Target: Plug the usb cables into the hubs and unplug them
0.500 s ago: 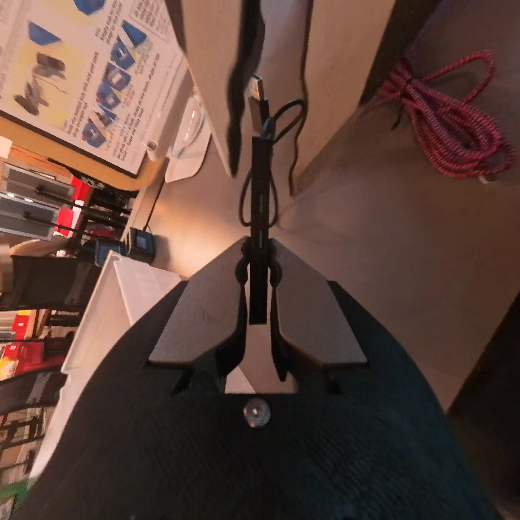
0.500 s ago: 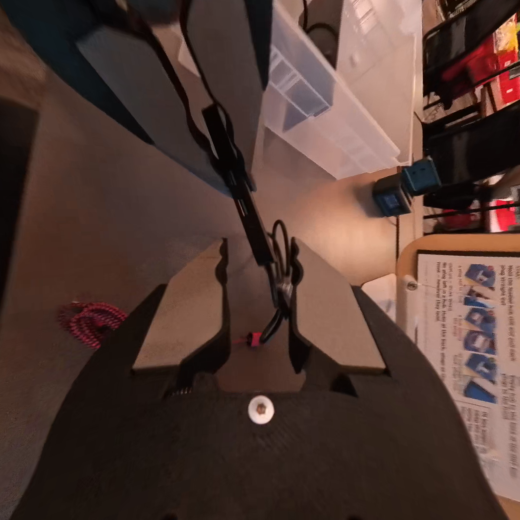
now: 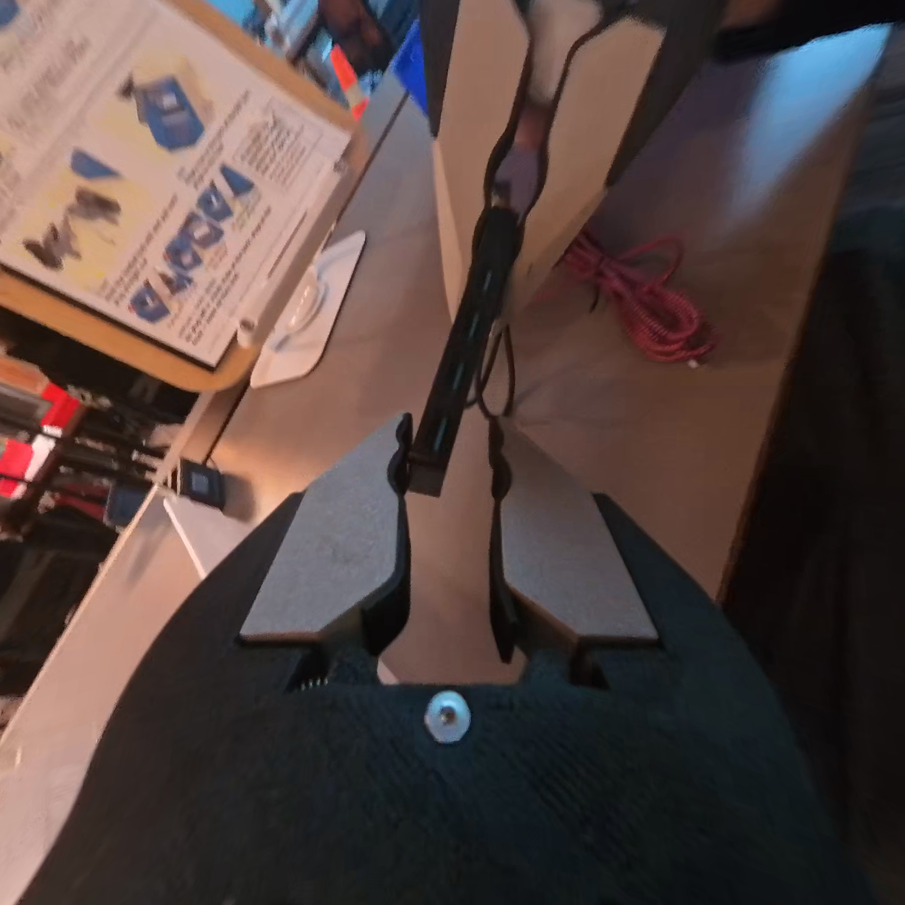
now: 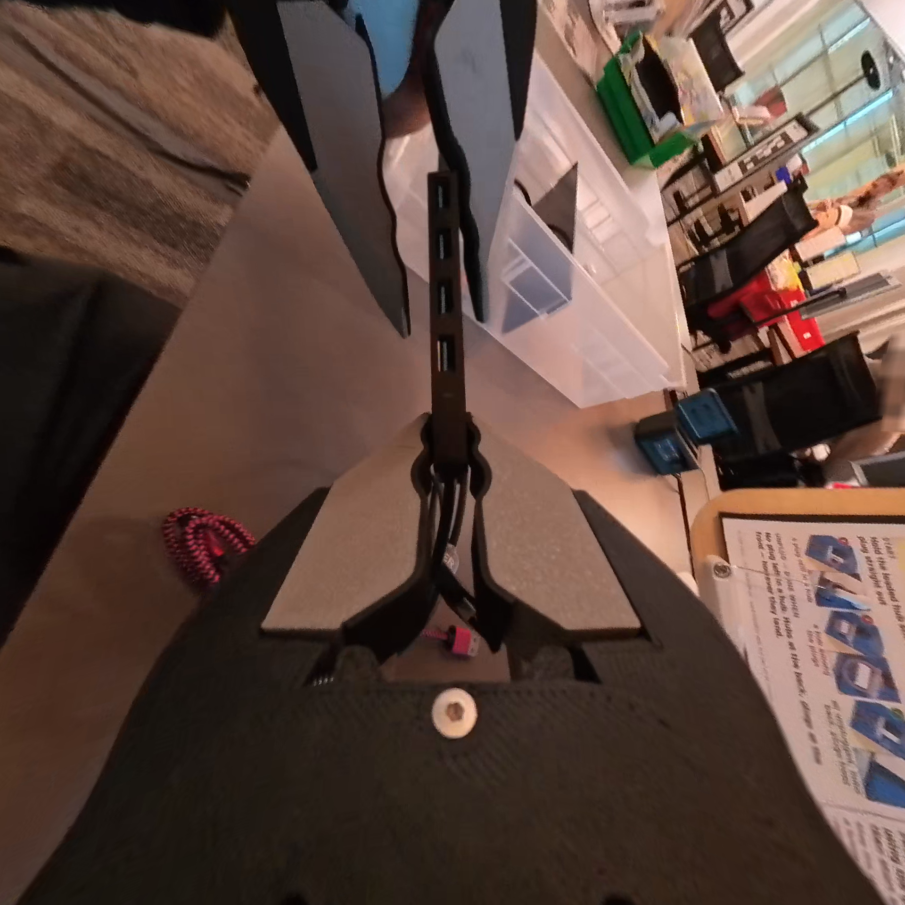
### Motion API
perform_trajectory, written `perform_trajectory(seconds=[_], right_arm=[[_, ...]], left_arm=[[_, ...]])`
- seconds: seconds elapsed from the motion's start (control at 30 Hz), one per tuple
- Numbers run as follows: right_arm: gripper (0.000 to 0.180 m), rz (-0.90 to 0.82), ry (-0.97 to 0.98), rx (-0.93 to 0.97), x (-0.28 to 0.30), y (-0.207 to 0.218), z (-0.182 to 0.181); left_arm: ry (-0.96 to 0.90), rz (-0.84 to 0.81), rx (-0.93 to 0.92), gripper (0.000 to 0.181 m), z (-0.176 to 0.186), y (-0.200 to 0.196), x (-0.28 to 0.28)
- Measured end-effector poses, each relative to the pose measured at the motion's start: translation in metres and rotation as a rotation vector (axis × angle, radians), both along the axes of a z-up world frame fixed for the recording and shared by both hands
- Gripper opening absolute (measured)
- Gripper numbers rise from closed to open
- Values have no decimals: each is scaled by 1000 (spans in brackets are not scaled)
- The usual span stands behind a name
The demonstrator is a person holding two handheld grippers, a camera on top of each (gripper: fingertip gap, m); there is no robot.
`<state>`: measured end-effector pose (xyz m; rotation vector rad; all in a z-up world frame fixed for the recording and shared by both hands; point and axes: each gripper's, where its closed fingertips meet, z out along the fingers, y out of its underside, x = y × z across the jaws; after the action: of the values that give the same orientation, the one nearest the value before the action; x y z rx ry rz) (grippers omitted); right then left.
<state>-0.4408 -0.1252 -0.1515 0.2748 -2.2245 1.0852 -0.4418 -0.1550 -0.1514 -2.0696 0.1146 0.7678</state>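
Observation:
A slim black USB hub [image 3: 470,333] with several ports hangs in the air between my two grippers. My left gripper [image 3: 448,431] is open; the hub's near end rests against its left finger without being gripped. My right gripper [image 4: 448,426] is shut on the hub [image 4: 445,294] at its cable end, and the hub's thin black cable loops between its fingers. In the left wrist view the right gripper's fingers [image 3: 465,122] close on the hub's far end. A red braided USB cable [image 3: 651,298] lies coiled on the table [image 3: 636,465]; its red plug [image 4: 458,646] lies under the right gripper.
A clear plastic bin [image 4: 587,294] stands at the table's far side. A printed sheet on a wooden board [image 3: 147,196] lies at one end, with a white holder [image 3: 313,313] beside it. A small blue and black device [image 4: 666,445] sits near the edge. Shelves stand beyond. There is about 4 cm between the tips of the two grippers.
My left gripper has opened and let go of the hub. My right gripper, open around the cable end before, has shut on the hub. Both views have tilted.

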Motion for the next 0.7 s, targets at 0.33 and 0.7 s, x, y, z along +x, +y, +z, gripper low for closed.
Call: perform_trajectory(seconds=[0.33,0.7], right_arm=[[10,131,-95,-151,24,4,16],[18,-96,-100,-119,-16,16,5]], left_arm=[[69,-177,104,8,32,27,43],[147,16,20,8,32,42,20]])
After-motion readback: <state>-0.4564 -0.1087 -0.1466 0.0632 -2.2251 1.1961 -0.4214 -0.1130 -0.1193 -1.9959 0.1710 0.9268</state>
